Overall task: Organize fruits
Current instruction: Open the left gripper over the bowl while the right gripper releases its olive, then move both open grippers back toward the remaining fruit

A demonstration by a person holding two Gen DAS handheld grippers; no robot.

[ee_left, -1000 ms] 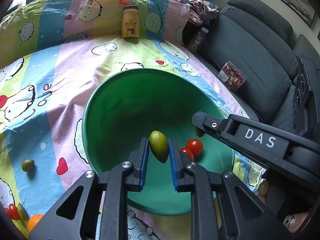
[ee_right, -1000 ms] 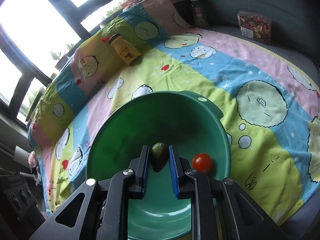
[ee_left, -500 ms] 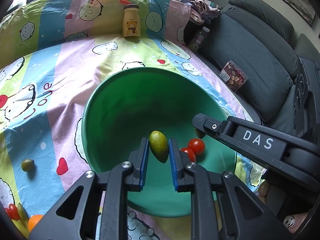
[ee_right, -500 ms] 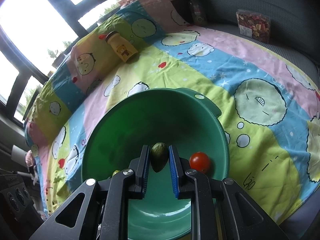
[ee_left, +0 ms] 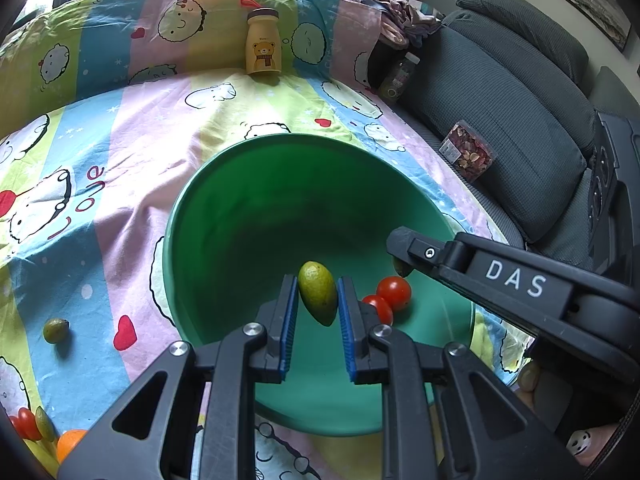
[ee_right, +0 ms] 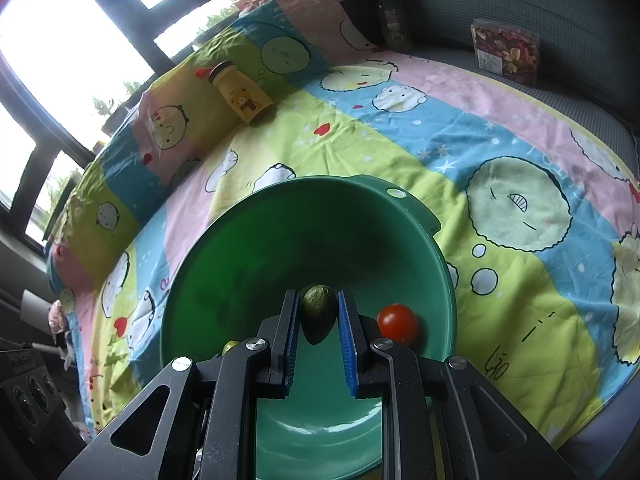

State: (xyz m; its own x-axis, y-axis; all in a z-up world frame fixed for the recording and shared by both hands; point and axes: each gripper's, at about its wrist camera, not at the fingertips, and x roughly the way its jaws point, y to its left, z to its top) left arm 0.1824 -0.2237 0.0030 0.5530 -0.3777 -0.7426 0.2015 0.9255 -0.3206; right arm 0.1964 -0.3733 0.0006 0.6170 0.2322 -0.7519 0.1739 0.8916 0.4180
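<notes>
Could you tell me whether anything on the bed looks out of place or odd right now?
A few fruits are stray: a green fruit lies alone on the sheet, and more sit at its near-left edge, outside the green basin. Nothing looks spilled or damaged.

2 green oval fruits (ee_left: 318,297) (ee_right: 318,312) upright above green basin (ee_left: 224,240); 2 cherry tomatoes (ee_left: 394,293) inside, possibly touching.

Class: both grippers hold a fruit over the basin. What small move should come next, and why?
Probably open both and drop: the left gripper pinches a yellow-green oval fruit, the right gripper a darker green oval fruit, both above the green plastic basin.
</notes>
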